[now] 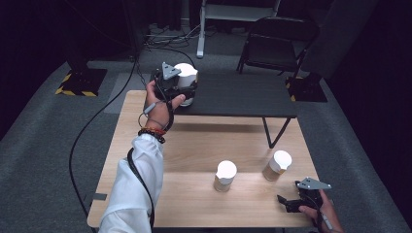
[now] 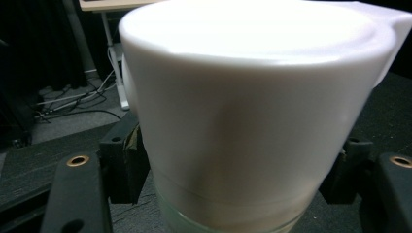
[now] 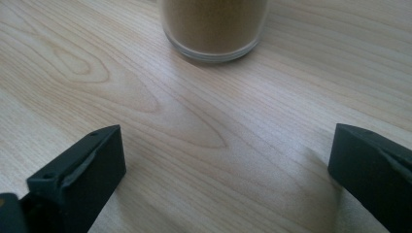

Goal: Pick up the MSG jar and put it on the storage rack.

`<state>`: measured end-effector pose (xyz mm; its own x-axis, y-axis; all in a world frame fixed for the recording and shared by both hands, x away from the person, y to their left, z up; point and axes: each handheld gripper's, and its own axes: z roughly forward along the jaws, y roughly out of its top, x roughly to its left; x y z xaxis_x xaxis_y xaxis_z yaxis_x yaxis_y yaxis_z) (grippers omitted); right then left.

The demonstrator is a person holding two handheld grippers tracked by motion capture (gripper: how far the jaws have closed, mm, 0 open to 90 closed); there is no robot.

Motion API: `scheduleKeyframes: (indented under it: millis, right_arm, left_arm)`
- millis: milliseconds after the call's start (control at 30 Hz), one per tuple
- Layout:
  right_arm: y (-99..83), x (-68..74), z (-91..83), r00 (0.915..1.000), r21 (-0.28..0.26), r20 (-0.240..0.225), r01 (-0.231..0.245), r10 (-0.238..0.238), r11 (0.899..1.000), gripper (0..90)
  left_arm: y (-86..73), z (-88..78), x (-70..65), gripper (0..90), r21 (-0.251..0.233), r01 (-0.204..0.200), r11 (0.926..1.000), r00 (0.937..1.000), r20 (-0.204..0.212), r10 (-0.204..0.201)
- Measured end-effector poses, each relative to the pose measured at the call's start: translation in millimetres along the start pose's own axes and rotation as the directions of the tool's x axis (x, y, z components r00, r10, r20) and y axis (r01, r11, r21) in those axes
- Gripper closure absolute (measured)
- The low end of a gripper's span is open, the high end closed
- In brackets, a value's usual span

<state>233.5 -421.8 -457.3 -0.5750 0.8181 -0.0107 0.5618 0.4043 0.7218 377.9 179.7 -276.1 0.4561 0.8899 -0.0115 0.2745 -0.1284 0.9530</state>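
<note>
A jar with a tall white lid [image 1: 186, 77] [image 2: 243, 107] stands at the left end of a black raised shelf [image 1: 238, 94]. My left gripper [image 1: 183, 91] [image 2: 233, 170] is shut on it, one jaw pressed against each side just under the lid. Two more white-lidded jars of brown powder [image 1: 225, 175] [image 1: 277, 165] stand on the wooden table [image 1: 194, 145]. At the table's near right corner my right gripper [image 1: 287, 200] [image 3: 226, 170] rests open, nothing between its jaws. A brown-filled jar [image 3: 214, 24] stands ahead of it; I cannot tell which of the two it is.
The black shelf covers the far part of the wooden table on slanted legs [image 1: 272, 133]. A folding chair [image 1: 277, 43] and cables [image 1: 165, 41] lie on the floor beyond. A black cable [image 1: 92, 121] trails off the left side.
</note>
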Motion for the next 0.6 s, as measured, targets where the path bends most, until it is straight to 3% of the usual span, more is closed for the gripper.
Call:
scheduleKeyframes:
  millis: [300,367,600]
  right_arm:
    - [-0.1,0.0,0.0,1.0000,-0.001,0.000,0.001,-0.001,1.000,0.0]
    - [-0.1,0.0,0.0,1.0000,0.000,0.000,0.001,-0.001,1.000,0.0]
    - [-0.1,0.1,0.0,1.0000,-0.001,0.001,0.001,-0.001,1.000,0.0]
  left_arm:
    - [-5.8,0.2,-0.2,16.4,-0.016,0.025,0.9996,0.9995,-0.017,-0.025]
    - [-7.2,-0.8,-3.5,11.8,-0.024,0.023,0.9994,0.9990,-0.037,-0.024]
    - [-7.9,0.8,-4.5,3.6,-0.008,0.023,0.9997,0.9982,-0.056,-0.024]
